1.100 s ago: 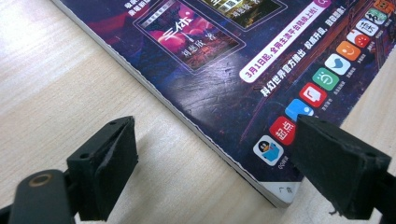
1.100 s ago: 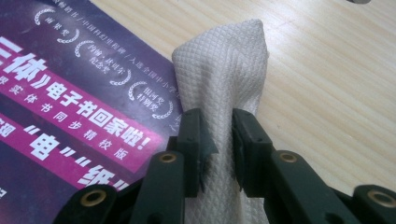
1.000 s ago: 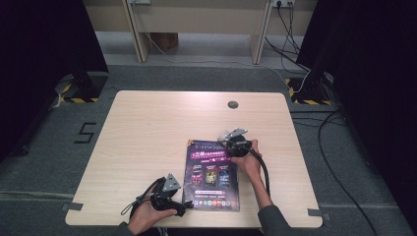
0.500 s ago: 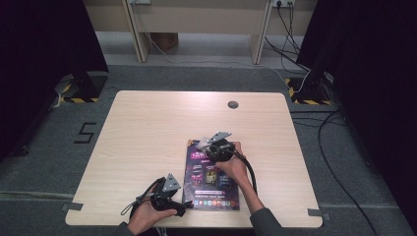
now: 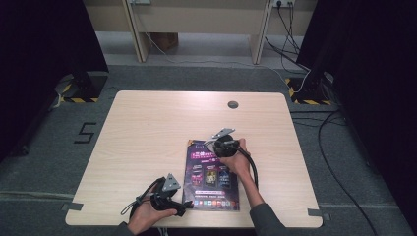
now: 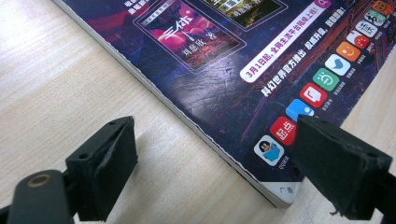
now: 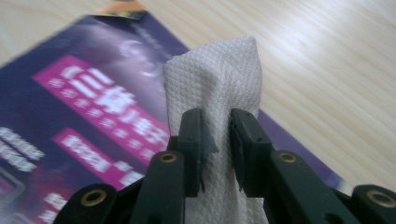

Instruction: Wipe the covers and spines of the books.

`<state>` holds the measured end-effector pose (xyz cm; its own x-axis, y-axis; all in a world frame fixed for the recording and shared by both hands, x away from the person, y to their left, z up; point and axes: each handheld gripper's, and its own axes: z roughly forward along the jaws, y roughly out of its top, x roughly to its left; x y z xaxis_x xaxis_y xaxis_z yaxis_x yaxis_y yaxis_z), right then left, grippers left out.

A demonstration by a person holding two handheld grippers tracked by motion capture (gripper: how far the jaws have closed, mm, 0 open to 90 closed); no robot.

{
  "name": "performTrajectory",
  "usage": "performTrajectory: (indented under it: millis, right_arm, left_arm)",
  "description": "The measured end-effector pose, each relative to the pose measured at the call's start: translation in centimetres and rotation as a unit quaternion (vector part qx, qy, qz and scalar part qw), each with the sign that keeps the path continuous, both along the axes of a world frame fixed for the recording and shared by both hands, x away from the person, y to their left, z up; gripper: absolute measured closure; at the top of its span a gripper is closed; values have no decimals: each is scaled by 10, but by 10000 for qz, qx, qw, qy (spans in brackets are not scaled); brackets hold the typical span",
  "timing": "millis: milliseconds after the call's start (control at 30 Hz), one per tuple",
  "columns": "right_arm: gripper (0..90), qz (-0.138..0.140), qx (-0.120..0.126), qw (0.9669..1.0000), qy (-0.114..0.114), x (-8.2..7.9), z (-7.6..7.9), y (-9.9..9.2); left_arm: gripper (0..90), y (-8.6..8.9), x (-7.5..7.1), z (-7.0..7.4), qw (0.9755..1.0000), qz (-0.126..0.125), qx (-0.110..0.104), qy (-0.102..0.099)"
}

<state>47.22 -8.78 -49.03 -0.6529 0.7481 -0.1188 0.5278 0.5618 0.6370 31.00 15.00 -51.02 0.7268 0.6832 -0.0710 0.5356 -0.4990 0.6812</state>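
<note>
A purple magazine (image 5: 212,174) lies flat on the wooden table (image 5: 147,128), near its front edge. My right gripper (image 7: 215,140) is shut on a folded white paper towel (image 7: 219,79) and holds it over the magazine's far end (image 7: 93,107). In the high view that gripper (image 5: 214,145) sits at the magazine's top edge. My left gripper (image 6: 215,163) stands open at the magazine's near left corner (image 6: 275,191), one jaw over the table, the other over the cover. From above, the left gripper (image 5: 183,208) rests by the front edge.
A round cable hole (image 5: 232,104) is set in the table's far side. Cables trail from both grippers. Dark curtains and floor stands flank the table, and a number 5 (image 5: 86,132) is marked on the floor at left.
My right gripper has moved left with the paper towel, from beyond the magazine's right edge to over its top end. The left gripper has stayed put.
</note>
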Motion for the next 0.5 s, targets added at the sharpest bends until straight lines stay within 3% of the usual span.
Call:
performTrajectory:
  millis: [133,233,400,500]
  right_arm:
    - [748,-279,105,9996,15,4,-1,-18]
    - [755,-332,140,9994,16,4,-1,-18]
    - [757,-38,-9,9999,-95,2,-2,8]
    - [753,180,82,9998,-82,0,-3,31]
  left_arm:
    - [131,0,0,0,10000,13,0,-8]
    - [131,0,0,0,10000,15,-4,11]
    - [124,0,0,0,10000,13,16,15]
    - [125,0,0,0,10000,-15,21,-17]
